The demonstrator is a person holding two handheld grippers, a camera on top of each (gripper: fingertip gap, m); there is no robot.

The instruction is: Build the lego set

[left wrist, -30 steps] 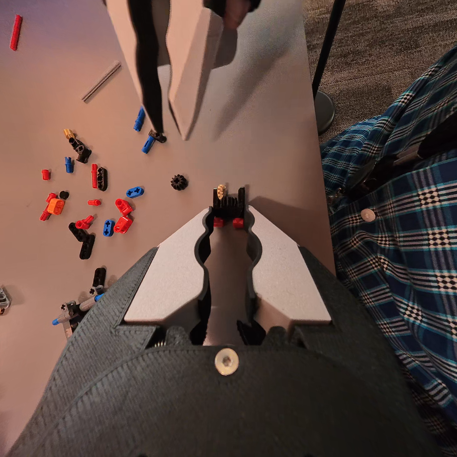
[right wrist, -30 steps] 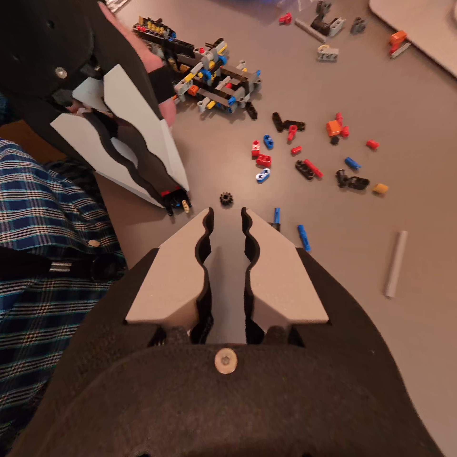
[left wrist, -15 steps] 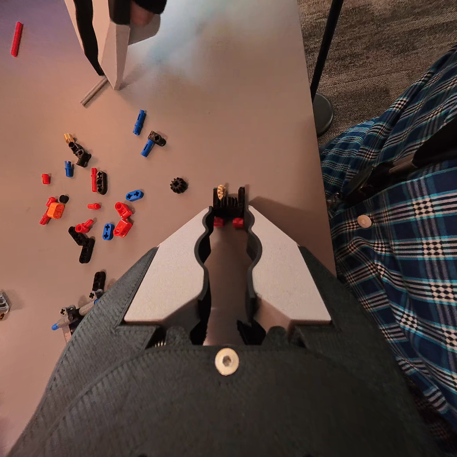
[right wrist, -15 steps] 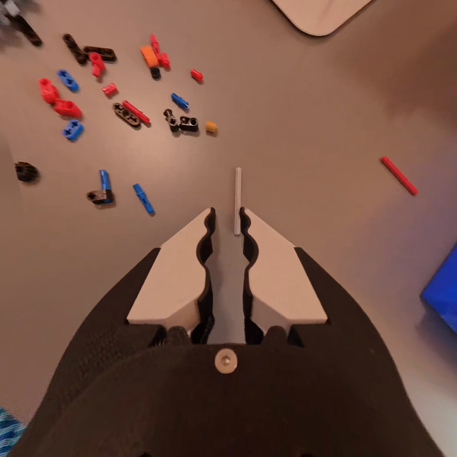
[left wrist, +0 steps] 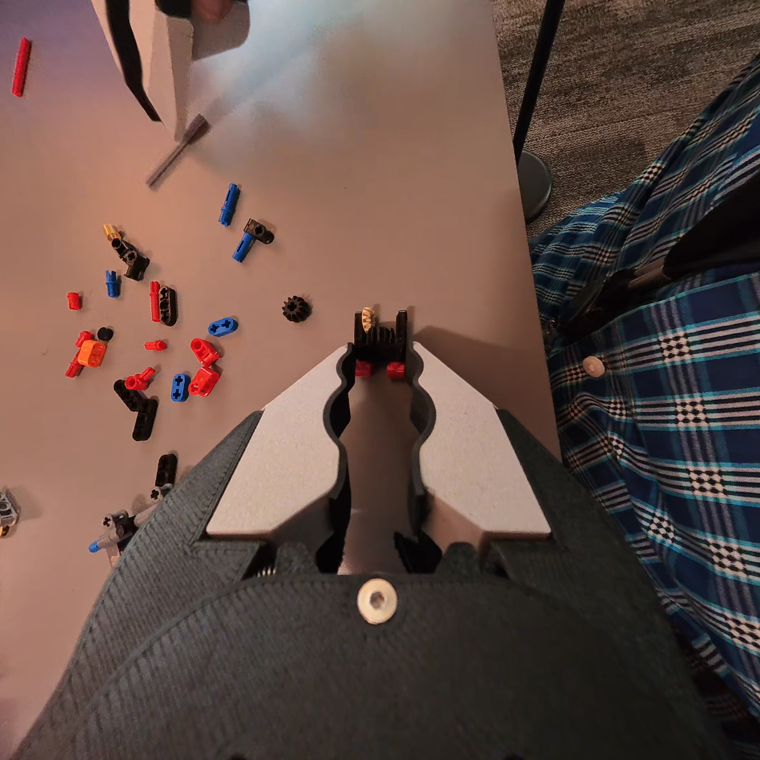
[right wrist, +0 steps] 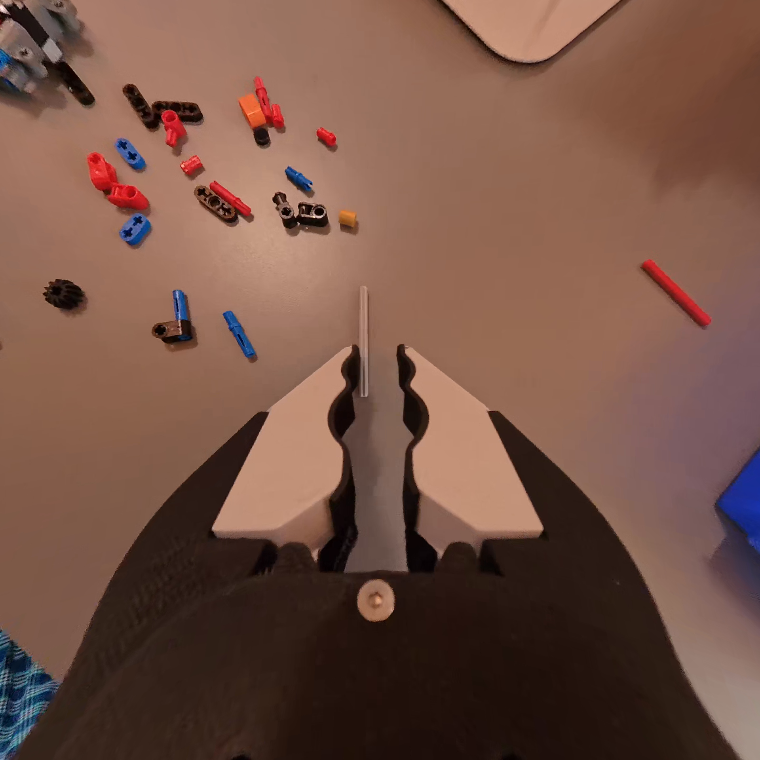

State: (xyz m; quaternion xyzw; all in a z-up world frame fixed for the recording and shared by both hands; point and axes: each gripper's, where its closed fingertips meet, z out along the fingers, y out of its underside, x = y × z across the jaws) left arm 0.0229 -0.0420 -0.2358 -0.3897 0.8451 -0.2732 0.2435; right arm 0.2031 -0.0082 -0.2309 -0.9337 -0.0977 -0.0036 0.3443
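Note:
My left gripper (left wrist: 380,354) is shut on a small black lego assembly (left wrist: 380,335) with two red pins and a tan gear, held just over the table near its right edge. My right gripper (right wrist: 377,349) is open and low over the table. A thin grey axle (right wrist: 363,329) lies between its fingertips, close to the left finger (right wrist: 304,411). In the left wrist view the right gripper (left wrist: 164,119) stands at the far left with the grey axle (left wrist: 174,154) at its tip. A black gear (left wrist: 296,308) lies loose just left of the assembly.
Loose red, blue and black pieces (right wrist: 214,201) are scattered to the left of the axle. A long red axle (right wrist: 676,293) lies to the right. A partly built model (right wrist: 28,49) sits far left, a pale pad (right wrist: 530,28) at the top, a blue object (right wrist: 744,506) right. A person's plaid shirt (left wrist: 658,370) is beyond the table edge. The left gripper's tips are roughly 20 cm from the right gripper's. From my right tips it is roughly 20 cm to the blue object (right wrist: 744,506); from my left, 35 cm.
My right gripper left the spot beside the left gripper, swung away to the grey axle, and now has it between its open fingers. The left gripper has held still with its assembly.

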